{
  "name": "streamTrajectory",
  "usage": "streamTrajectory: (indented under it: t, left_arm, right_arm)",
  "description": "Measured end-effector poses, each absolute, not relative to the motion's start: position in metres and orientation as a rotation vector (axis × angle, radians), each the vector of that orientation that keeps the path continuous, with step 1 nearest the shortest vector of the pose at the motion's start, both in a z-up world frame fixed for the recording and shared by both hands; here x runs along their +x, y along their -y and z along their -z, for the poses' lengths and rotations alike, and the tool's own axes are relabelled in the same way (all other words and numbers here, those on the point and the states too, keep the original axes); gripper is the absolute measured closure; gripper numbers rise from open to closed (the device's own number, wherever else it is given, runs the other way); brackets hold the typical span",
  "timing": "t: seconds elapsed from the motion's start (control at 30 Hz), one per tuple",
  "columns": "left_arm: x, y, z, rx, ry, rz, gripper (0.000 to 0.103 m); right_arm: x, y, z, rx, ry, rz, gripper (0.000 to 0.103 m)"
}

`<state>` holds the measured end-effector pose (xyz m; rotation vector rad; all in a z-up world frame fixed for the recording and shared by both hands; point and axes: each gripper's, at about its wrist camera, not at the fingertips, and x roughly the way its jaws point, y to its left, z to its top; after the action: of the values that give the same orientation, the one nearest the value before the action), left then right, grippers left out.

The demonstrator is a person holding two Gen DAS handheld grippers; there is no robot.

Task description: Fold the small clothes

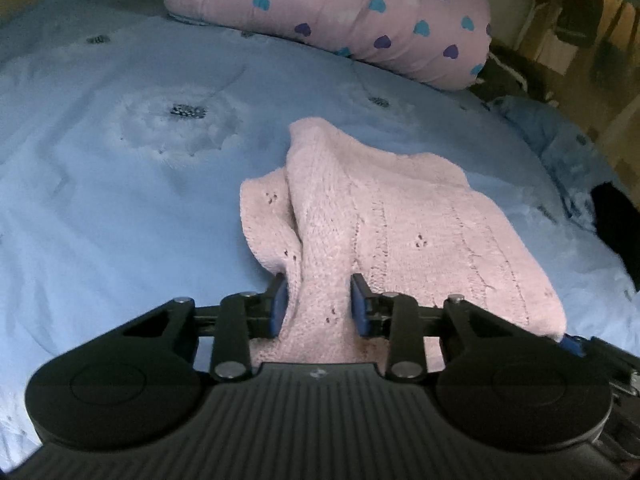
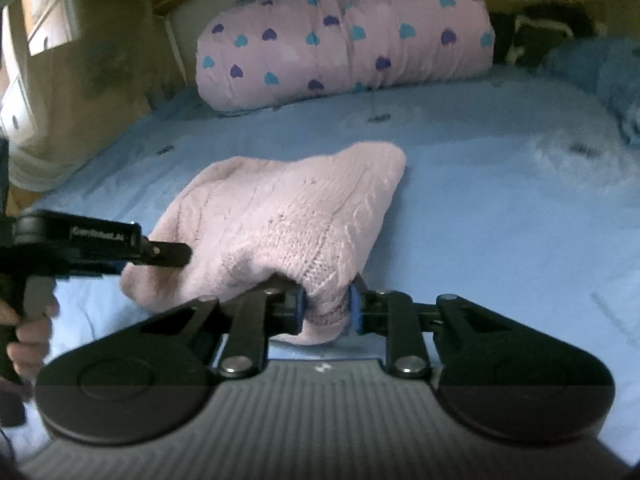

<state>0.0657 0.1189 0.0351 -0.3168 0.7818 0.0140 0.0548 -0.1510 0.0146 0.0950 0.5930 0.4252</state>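
A small pink knitted garment (image 1: 380, 208) lies bunched on the light blue bedsheet (image 1: 120, 208). My left gripper (image 1: 320, 304) is shut on its near edge, with knit fabric pinched between the blue pads. In the right wrist view the same pink garment (image 2: 288, 208) rises in a hump, and my right gripper (image 2: 326, 308) is shut on its other near corner. The left gripper also shows at the left of the right wrist view (image 2: 168, 254), at the garment's left edge; its fingertips are hidden in the fabric.
A pink rolled duvet with blue and purple hearts (image 1: 332, 12) lies across the far side of the bed and also shows in the right wrist view (image 2: 344, 44). A blue fluffy blanket (image 2: 600, 68) lies at the far right. Wooden furniture (image 1: 580, 40) stands beyond the bed.
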Motion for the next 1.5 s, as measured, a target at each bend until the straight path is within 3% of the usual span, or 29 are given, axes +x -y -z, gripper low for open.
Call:
streamTrajectory:
  t: [0.23,0.33,0.4,0.43,0.5,0.6,0.77,0.9,1.5]
  left_arm:
    - [0.065,-0.139,-0.033,-0.38,-0.793,-0.024,0.062]
    - [0.065,-0.134,-0.036,-0.336,-0.781,-0.032,0.048]
    - [0.066,-0.132,-0.039,-0.311,-0.769,-0.055,0.03]
    - [0.065,-0.131,-0.04,-0.309,-0.759,-0.062,0.026]
    - [0.064,-0.133,-0.042,-0.32,-0.743,-0.061,0.02]
    - [0.068,-0.136,-0.04,-0.359,-0.749,-0.051,0.019]
    - [0.08,-0.137,-0.031,-0.408,-0.774,-0.017,0.018]
    - [0.088,-0.141,-0.02,-0.454,-0.788,0.015,0.016]
    - [0.101,-0.137,-0.005,-0.505,-0.783,0.085,0.014]
  right_arm:
    - [0.046,0.151,0.008,-0.018,-0.649,-0.443,0.079]
    - [0.048,0.158,0.004,0.01,-0.684,-0.469,0.078]
    - [0.048,0.163,0.001,0.019,-0.703,-0.489,0.078]
    - [0.048,0.167,-0.003,0.023,-0.709,-0.497,0.076]
    - [0.047,0.174,-0.009,0.038,-0.71,-0.508,0.052]
    - [0.05,0.19,-0.023,0.109,-0.686,-0.511,0.037]
    - [0.08,0.196,-0.03,0.234,-0.712,-0.52,0.036]
    - [0.106,0.195,-0.018,0.359,-0.739,-0.529,0.028]
    - [0.147,0.175,0.021,0.523,-0.815,-0.607,0.022]
